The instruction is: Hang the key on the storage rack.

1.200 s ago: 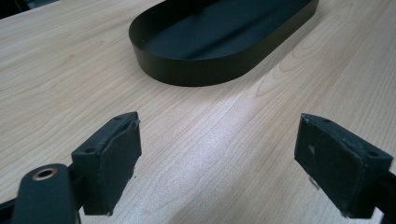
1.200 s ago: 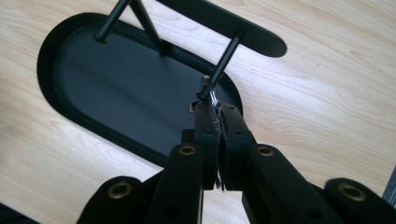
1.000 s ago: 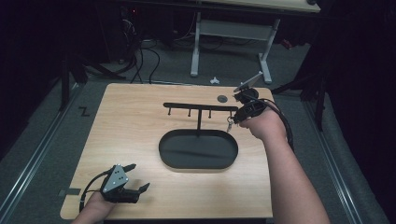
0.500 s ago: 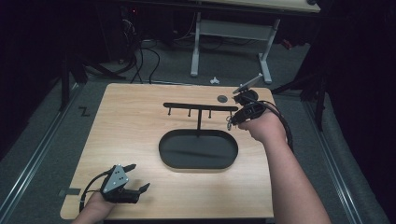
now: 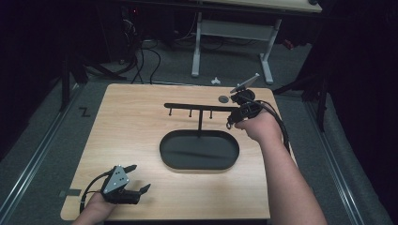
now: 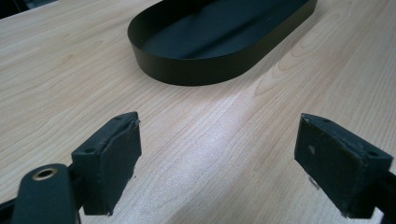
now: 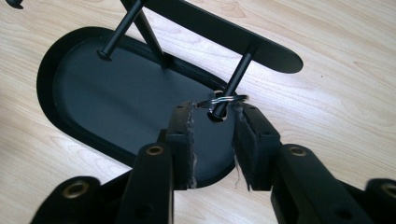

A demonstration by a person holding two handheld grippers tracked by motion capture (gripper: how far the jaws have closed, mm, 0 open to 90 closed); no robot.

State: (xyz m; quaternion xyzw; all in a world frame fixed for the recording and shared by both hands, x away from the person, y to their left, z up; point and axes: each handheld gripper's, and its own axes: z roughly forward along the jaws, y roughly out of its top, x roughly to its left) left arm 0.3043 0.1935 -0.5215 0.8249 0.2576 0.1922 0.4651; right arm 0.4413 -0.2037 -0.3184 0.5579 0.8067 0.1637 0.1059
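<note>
While our right hand-held gripper (image 5: pixel 233 118) reaches to the far right end of the black hanger stand (image 5: pixel 199 108), we see in the right gripper view its 2 jaws drawn narrow around a small metal key ring (image 7: pixel 222 99). That ring encircles the end peg (image 7: pixel 232 83) hanging beneath the stand's crossbar (image 7: pixel 219 31), and each jaw appears to touch the ring's edge, though we cannot tell how firmly it is pinched. Below the peg lies the oval black tray (image 5: pixel 199 151) that forms the stand's base, sitting mid-desk on the pale wooden desk (image 5: pixel 136 126). Our left hand-held gripper (image 5: pixel 133 180) rests low at the near left corner of the desk, well apart from the tray, with its jaws spread wide and nothing between them; the left gripper view shows bare wood grain between the 2 pads (image 6: pixel 112 158) and the tray's near wall (image 6: pixel 201 70) beyond. A small dark disc (image 5: pixel 224 99) lies on the desk just beyond the crossbar, near our right hand (image 5: pixel 258 125).
</note>
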